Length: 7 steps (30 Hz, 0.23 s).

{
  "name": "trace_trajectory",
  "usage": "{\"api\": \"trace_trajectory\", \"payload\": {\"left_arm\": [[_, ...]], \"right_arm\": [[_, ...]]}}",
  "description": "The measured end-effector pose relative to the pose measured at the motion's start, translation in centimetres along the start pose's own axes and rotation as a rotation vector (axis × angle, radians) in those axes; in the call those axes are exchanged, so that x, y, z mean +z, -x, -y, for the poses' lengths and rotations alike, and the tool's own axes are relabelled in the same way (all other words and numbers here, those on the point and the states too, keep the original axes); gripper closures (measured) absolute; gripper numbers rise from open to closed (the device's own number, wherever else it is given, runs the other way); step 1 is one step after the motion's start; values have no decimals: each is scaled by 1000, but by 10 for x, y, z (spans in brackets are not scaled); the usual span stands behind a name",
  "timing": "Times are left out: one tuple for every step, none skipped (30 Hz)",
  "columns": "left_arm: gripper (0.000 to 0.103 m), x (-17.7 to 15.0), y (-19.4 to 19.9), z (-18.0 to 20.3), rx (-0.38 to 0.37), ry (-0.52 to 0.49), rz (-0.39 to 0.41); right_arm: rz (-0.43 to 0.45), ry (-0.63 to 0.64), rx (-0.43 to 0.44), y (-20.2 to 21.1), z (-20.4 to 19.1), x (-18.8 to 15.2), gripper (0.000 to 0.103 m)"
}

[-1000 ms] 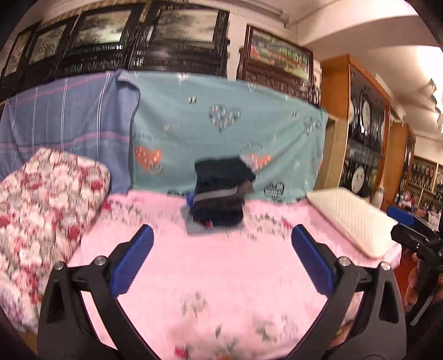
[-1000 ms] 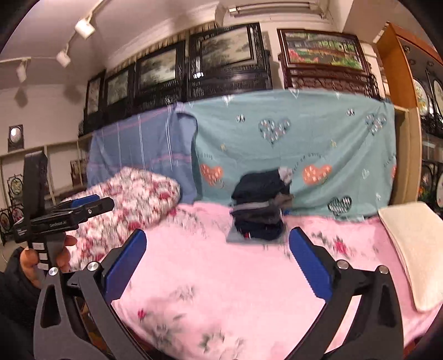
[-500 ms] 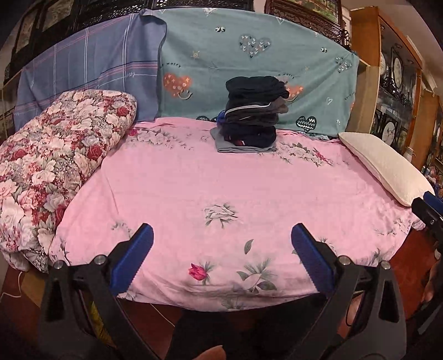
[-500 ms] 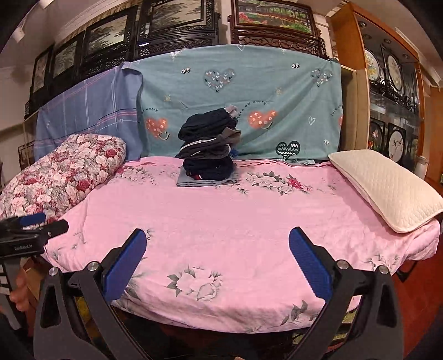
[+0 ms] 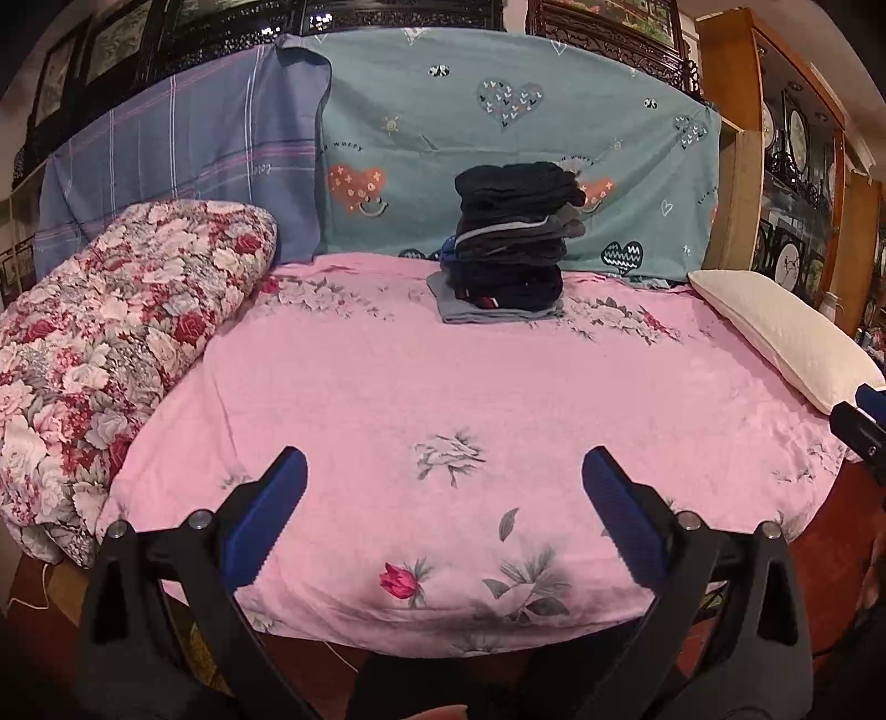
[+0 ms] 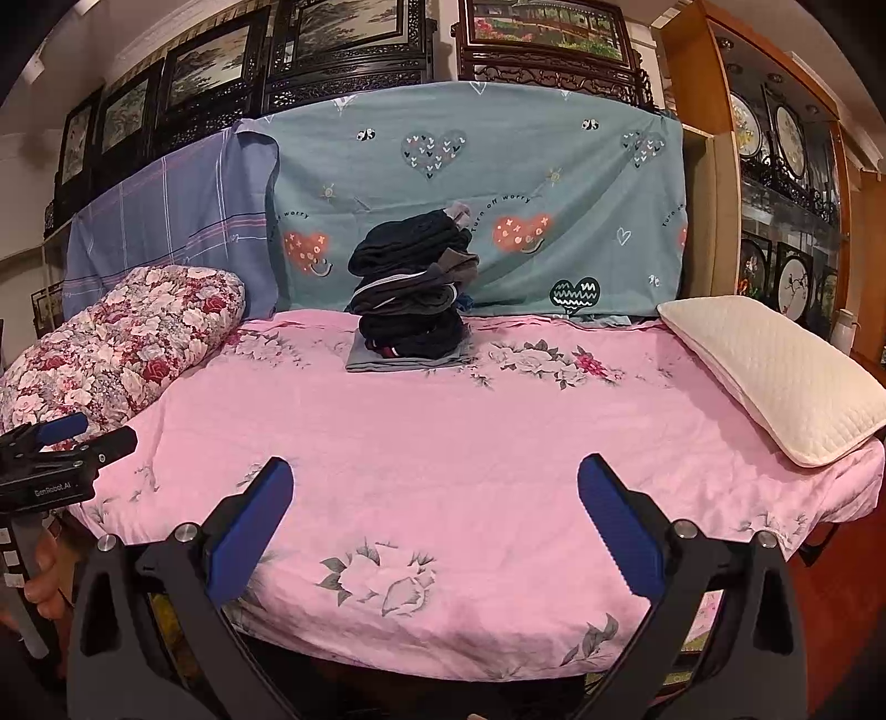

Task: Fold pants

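My left gripper [image 5: 443, 493] and right gripper [image 6: 434, 498] hang over the near edge of the bed, jaws spread wide on both, nothing between the blue pads. The pants [image 5: 512, 243] sit well beyond my fingers, at the far side of the mattress against the draped headboard, roughly centred ahead of each gripper. They form a tall stack of folded dark garments, black and navy with a grey one carrying a pale stripe partway up, the top layers leaning slightly; a flat grey piece [image 5: 493, 313] lies underneath as a base. From left to right: a rolled floral quilt [image 5: 116, 332] rests on the bed's left side, the pink flower-printed sheet [image 5: 470, 387] covers the open middle, and a cream quilted pillow [image 5: 786, 338] lies at the right edge. Behind, a striped blue cloth [image 6: 171, 232] and a teal cloth printed with hearts [image 6: 554, 183] hang side by side, below dark carved picture frames [image 6: 343, 50]; wooden display shelves [image 6: 775, 183] stand to the right.
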<state>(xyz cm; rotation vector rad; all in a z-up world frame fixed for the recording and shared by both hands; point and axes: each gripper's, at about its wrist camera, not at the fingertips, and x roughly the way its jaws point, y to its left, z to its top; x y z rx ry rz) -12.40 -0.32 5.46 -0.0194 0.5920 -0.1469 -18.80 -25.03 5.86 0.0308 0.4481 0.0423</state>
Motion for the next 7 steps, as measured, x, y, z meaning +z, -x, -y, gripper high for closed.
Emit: {"api": "trace_trajectory", "payload": {"left_arm": [[2,0,-2,0,11,-2,-2],[2,-1,-3,2,32,-6,4],[2,-1,-2,2,61,-10,19],[2,0,-1,2,79,-7,32],[2,1,-1,1,85,-2,40],[2,2,0,-1,88,7,42],[2,2,-1,-2,94,13,41]], "right_arm": [[-2,1,2,-2,0,0,1],[-5,3,3,-3,-1,-1,1],[-5,5,3,-4,-1,-1,1],[-5,7,2,-4,-1,-2,1],[-6,8,0,-5,-1,-2,1],[-7,7,-1,-5,-1,-3,1],[-8,6,-2,-5,-1,-3,1]]}}
